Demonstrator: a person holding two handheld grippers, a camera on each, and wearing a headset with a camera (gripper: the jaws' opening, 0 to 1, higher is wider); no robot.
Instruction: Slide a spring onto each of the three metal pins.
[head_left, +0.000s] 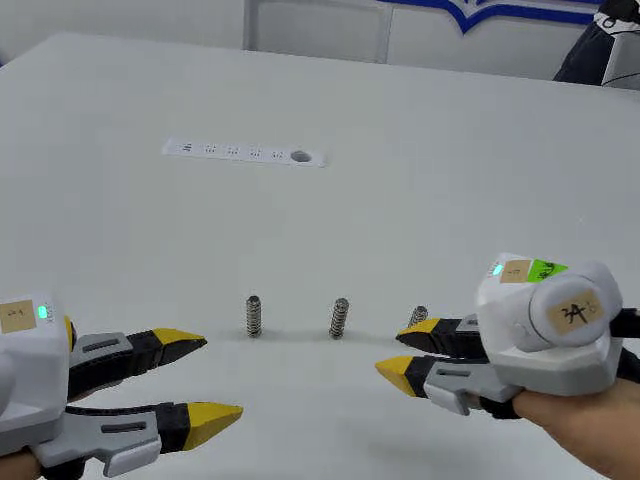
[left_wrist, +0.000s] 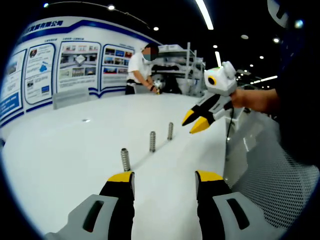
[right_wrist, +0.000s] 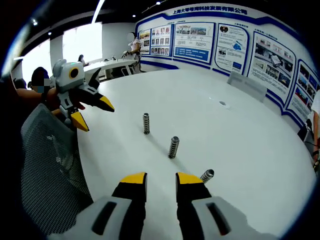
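Note:
Three coiled springs stand in a row on the white table: left spring (head_left: 253, 316), middle spring (head_left: 339, 318), right spring (head_left: 418, 317). Each sits over a pin, and the pins themselves are hidden. The right spring (right_wrist: 206, 175) leans a little and lies just outside my right gripper's (head_left: 400, 352) far jaw, close to its tip. That gripper (right_wrist: 161, 178) is open with nothing between its jaws. My left gripper (head_left: 210, 378) is open and empty too, hovering in front of and left of the left spring (left_wrist: 125, 159). The middle spring (left_wrist: 152, 141) stands between the two grippers.
A flat white strip with sockets (head_left: 245, 152) is set into the table farther back. A mesh chair back (right_wrist: 47, 165) is beside the table's near edge. A person (left_wrist: 141, 70) stands far behind the table.

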